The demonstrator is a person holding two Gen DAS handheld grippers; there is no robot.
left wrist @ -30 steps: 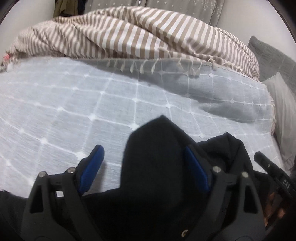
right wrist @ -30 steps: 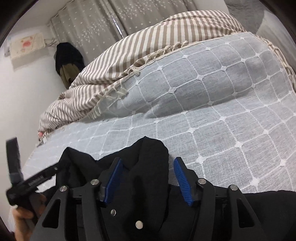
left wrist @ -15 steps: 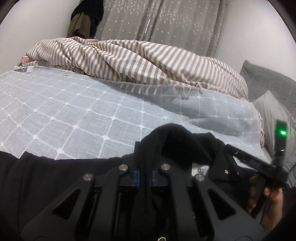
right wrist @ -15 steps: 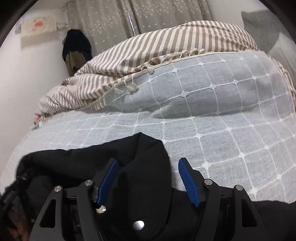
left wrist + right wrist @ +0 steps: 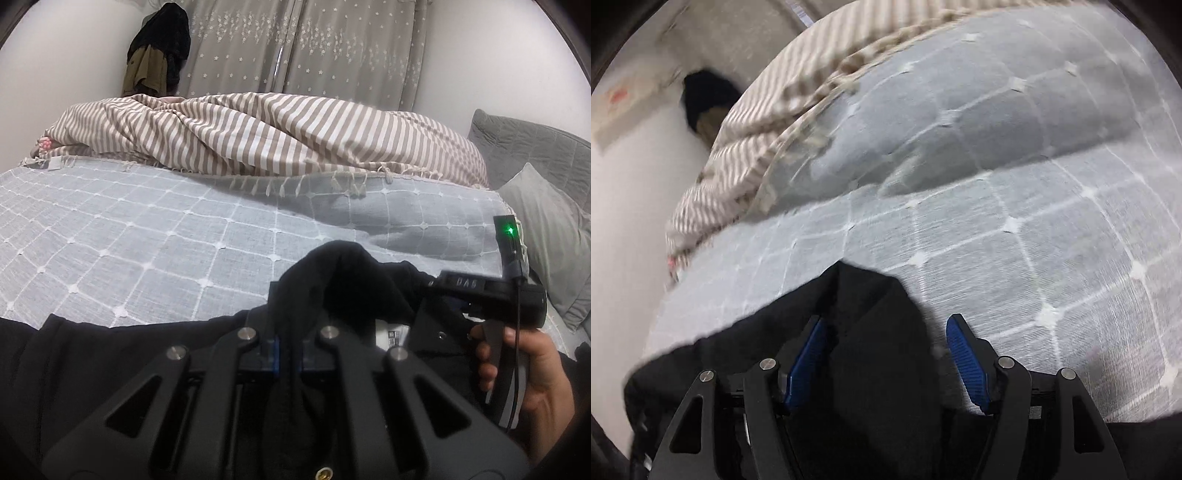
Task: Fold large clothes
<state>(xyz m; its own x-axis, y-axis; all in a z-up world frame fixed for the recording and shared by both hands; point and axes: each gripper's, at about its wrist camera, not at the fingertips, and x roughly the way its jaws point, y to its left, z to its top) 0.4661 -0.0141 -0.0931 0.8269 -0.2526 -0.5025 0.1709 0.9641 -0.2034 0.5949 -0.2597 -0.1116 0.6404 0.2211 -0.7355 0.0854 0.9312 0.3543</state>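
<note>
On bedspread (image 5: 147, 236) | black garment (image 5: 110, 354) lies crosswise | left tool (image 5: 289, 350) pinching peak

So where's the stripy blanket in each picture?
Left wrist view: the striped blanket lies across the upper middle, behind the grid bedspread.
Right wrist view: the striped blanket is blurred, at the upper left, running along the bedspread's edge.
Shared landmark: the dark clothes hanging on the wall, left of the blanket in both.
</note>
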